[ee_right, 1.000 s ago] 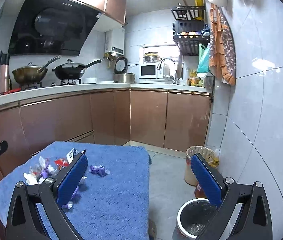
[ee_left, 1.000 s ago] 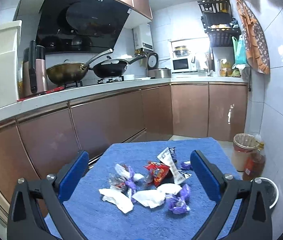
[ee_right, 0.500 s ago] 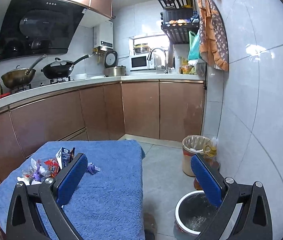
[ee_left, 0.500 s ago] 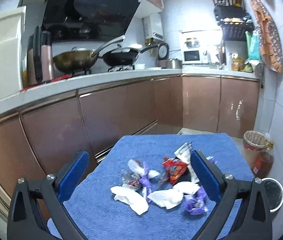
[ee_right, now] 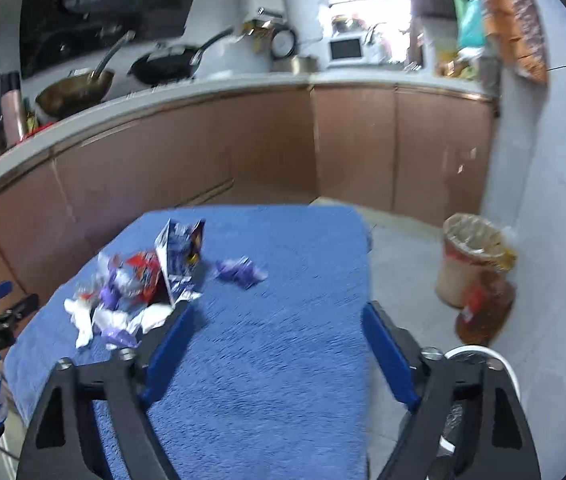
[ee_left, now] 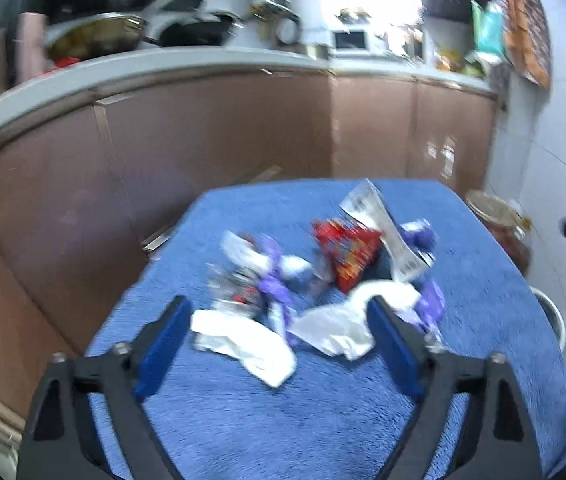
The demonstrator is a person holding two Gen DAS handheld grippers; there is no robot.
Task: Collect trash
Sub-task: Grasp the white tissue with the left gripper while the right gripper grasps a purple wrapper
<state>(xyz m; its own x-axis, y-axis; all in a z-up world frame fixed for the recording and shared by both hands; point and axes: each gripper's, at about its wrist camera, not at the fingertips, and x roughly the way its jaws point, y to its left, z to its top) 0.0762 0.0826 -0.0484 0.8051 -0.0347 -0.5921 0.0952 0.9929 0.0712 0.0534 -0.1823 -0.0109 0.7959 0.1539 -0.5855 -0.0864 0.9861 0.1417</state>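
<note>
Hovering my left gripper (ee_left: pixel 279 332), jaws released, over crumpled tissues (ee_left: pixel 251 340) | right gripper (ee_right: pixel 275 340) released, empty | lined bin (ee_right: pixel 471 264) beyond the blue towel (ee_right: pixel 283 360)

Fuzzy, matt terry blue towel (ee_left: pixel 323 408) under everything. Crumpled white paper tissues (ee_left: pixel 251 344) look soft and dull; the red snack wrapper (ee_left: pixel 347 248) and purple candy wrapper (ee_right: pixel 239 270) are shiny, crinkled film. Left gripper (ee_left: pixel 279 340): matt black plastic frame with smooth blue pads (ee_left: pixel 163 344). Cabinet doors (ee_right: pixel 355 148) are smooth, satin brown. Wall tiles (ee_right: pixel 555 184) are glossy white.
</note>
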